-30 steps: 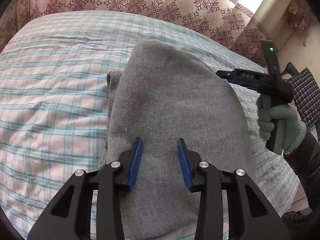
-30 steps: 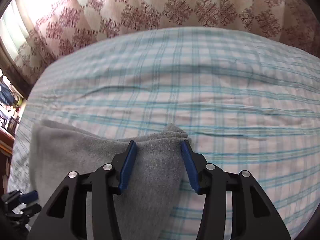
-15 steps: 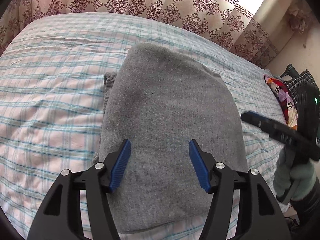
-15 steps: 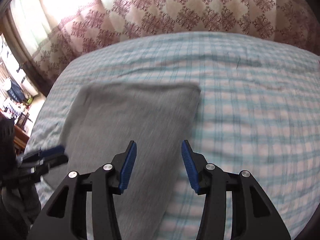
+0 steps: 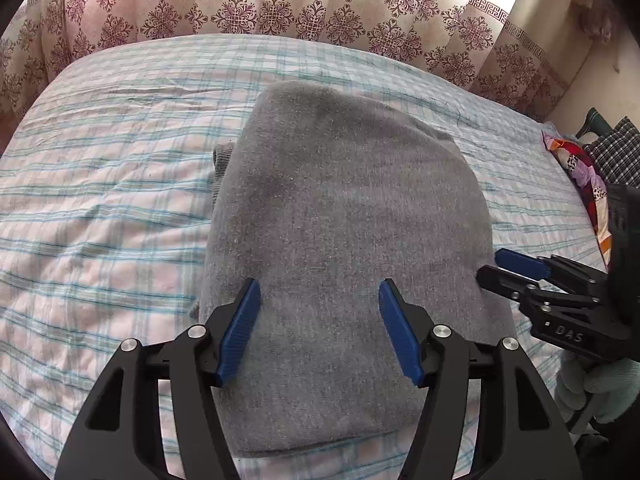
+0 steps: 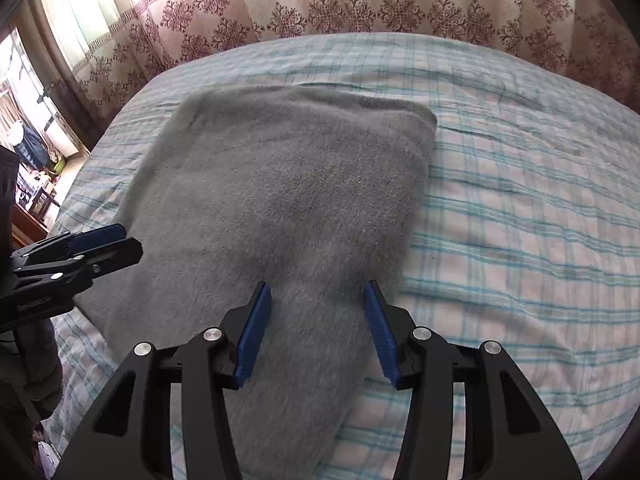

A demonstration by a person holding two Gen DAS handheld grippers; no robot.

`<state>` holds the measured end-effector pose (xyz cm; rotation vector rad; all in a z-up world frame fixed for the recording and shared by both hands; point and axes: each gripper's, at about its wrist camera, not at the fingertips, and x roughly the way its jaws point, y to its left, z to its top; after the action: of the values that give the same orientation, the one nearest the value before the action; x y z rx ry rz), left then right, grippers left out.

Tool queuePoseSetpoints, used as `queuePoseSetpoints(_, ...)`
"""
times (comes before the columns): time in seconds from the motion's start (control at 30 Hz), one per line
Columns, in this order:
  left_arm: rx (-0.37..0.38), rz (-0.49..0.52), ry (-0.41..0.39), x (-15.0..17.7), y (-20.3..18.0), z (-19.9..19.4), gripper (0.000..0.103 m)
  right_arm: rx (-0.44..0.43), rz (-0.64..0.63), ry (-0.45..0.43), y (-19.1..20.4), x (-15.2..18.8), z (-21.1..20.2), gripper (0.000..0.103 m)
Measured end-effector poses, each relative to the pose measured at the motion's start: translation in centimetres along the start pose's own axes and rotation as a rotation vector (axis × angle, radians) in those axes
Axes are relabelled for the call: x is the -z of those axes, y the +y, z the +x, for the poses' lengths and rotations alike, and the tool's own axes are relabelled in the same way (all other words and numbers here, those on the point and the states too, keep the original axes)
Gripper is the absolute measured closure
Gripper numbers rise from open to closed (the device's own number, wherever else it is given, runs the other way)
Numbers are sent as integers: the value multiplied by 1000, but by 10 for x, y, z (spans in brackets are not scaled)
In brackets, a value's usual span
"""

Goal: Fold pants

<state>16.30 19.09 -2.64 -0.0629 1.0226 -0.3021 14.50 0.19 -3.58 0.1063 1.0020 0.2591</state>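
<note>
The grey pants point(image 5: 344, 216) lie folded into a compact rectangle on the plaid bed; they also show in the right wrist view point(image 6: 280, 200). My left gripper point(image 5: 320, 320) is open and empty, hovering above the near part of the fold. My right gripper point(image 6: 316, 320) is open and empty, above the pants' near right part. In the left wrist view the right gripper point(image 5: 516, 268) shows at the pants' right edge, held by a gloved hand. In the right wrist view the left gripper point(image 6: 100, 242) shows at the left edge.
The bed sheet point(image 5: 100, 200) is pink, white and teal plaid. A patterned curtain point(image 5: 280, 4) hangs behind the bed. Colourful and checked cloths point(image 5: 588, 176) lie at the bed's right side. A room with furniture point(image 6: 32, 184) shows at far left in the right wrist view.
Both grippers have pulled back from the pants and opened wider. The right gripper let go of the corner and dropped to the right edge. The pants now lie flat.
</note>
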Motion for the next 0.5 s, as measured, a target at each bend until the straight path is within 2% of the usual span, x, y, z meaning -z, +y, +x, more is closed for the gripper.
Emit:
queuePoseSetpoints(0.17, -60, 31, -17, 5, -8, -11, 35, -11, 10, -32, 4, 14, -26, 54)
queuePoseSetpoints(0.33, -152, 79, -43, 11, -17, -24, 32, -13, -6, -57, 15, 23, -44, 52)
queuePoseSetpoints(0.5, -188, 73, -54, 15, -17, -35, 24, -19, -15, -77, 25, 28, -59, 51)
